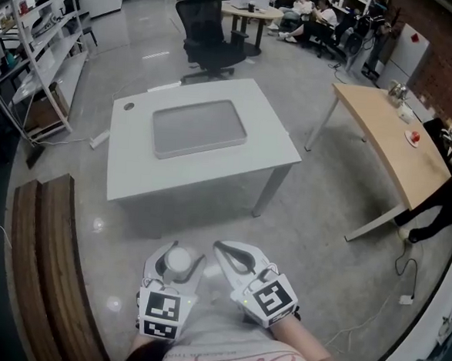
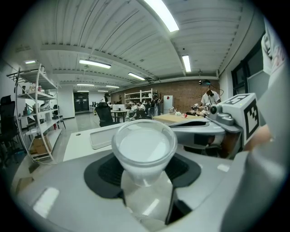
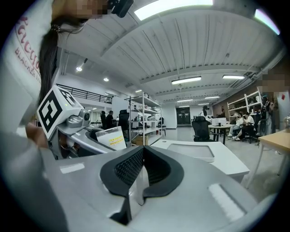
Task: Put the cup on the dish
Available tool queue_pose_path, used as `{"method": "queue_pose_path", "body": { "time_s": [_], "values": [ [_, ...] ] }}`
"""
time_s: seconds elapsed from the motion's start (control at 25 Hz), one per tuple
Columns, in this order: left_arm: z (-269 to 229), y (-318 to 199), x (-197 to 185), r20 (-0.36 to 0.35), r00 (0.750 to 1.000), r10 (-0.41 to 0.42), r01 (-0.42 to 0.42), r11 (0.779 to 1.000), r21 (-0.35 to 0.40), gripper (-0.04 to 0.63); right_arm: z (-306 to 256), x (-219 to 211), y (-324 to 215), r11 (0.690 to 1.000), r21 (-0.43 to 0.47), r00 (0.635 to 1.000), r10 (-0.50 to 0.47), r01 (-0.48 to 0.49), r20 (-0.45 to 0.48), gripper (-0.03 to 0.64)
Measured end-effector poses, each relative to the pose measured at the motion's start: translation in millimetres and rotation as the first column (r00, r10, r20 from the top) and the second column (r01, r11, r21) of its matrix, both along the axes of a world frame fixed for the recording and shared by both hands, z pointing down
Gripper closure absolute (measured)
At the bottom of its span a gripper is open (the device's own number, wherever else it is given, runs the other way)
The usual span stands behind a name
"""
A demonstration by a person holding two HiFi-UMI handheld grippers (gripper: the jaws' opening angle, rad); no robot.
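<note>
The task looks barely past its first step. The left tongs (image 1: 176,259) are closed part-way round a small translucent white cup (image 2: 143,149). In the left gripper view its tapered body sits upright between the two dark pads, which press on its sides, and its wide rim stands above them. The cup looks empty, though its cloudy wall makes that hard to tell. So the pick-up appears done.

The carry and the placing are left. In the head view both tongs sit at the bottom centre of the frame, close to the person's body and over the bare floor. The white desk (image 1: 134,169) stands in the upper middle of the frame, well apart from them. On it lies the dish (image 1: 199,128), a shallow grey rectangular tray with nothing in it.

The right tongs (image 1: 232,253) are pressed together and hold nothing, just beside the left pair.

The cup has yet to be brought over the desk, lowered onto the dish and let go.
</note>
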State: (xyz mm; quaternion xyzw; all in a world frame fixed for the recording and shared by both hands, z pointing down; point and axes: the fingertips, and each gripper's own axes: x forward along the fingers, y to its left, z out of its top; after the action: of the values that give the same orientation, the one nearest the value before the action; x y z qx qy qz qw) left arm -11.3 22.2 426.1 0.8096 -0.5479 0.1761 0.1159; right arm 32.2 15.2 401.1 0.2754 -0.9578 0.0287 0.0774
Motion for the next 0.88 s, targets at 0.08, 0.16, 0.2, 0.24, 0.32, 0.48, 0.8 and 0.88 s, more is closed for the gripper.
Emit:
{"method": "queue_pose_path", "body": {
  "time_s": [0.08, 0.16, 0.2, 0.24, 0.32, 0.48, 0.8, 0.88],
  "values": [
    [1, -2, 1, -0.003, 1.000, 0.004, -0.004, 1.000, -0.002, 0.345, 1, 0, -2, 1.000, 0.006, 1.000, -0.003, 0.003, -0.008, 0.626],
    [3, -6, 2, -0.005, 1.000, 0.009, -0.009, 1.000, -0.004, 0.345, 4, 0, -5, 1.000, -0.001, 1.000, -0.001, 0.001, -0.014, 0.626],
    [4, -9, 2, -0.005, 1.000, 0.012, -0.012, 1.000, -0.004, 0.345, 5, 0, -8, 1.000, -0.002, 1.000, 0.002, -0.002, -0.020, 0.626],
    [5, -12, 1, -0.004, 1.000, 0.014, -0.014, 1.000, -0.003, 0.345, 6, -1, -11, 1.000, 0.003, 1.000, 0.005, -0.005, -0.025, 0.626],
    [4, -20, -1, -0.003, 1.000, 0.018, -0.018, 1.000, 0.001, 0.345, 4, -2, -18, 1.000, 0.025, 0.999, 0.012, -0.011, -0.033, 0.626],
    [1, -36, -3, -0.003, 1.000, 0.021, -0.021, 1.000, 0.009, 0.345, 2, -1, -34, 0.999, 0.029, 0.999, 0.026, -0.025, -0.033, 0.624],
    [-3, -79, -9, -0.018, 1.000, 0.008, -0.007, 1.000, 0.015, 0.345, 4, -9, -75, 1.000, 0.018, 0.997, 0.006, -0.004, -0.072, 0.624],
    [-3, -92, -13, -0.020, 1.000, 0.006, -0.006, 1.000, 0.016, 0.345, 6, -12, -86, 1.000, 0.015, 0.997, 0.004, -0.002, -0.080, 0.624]
  ]
}}
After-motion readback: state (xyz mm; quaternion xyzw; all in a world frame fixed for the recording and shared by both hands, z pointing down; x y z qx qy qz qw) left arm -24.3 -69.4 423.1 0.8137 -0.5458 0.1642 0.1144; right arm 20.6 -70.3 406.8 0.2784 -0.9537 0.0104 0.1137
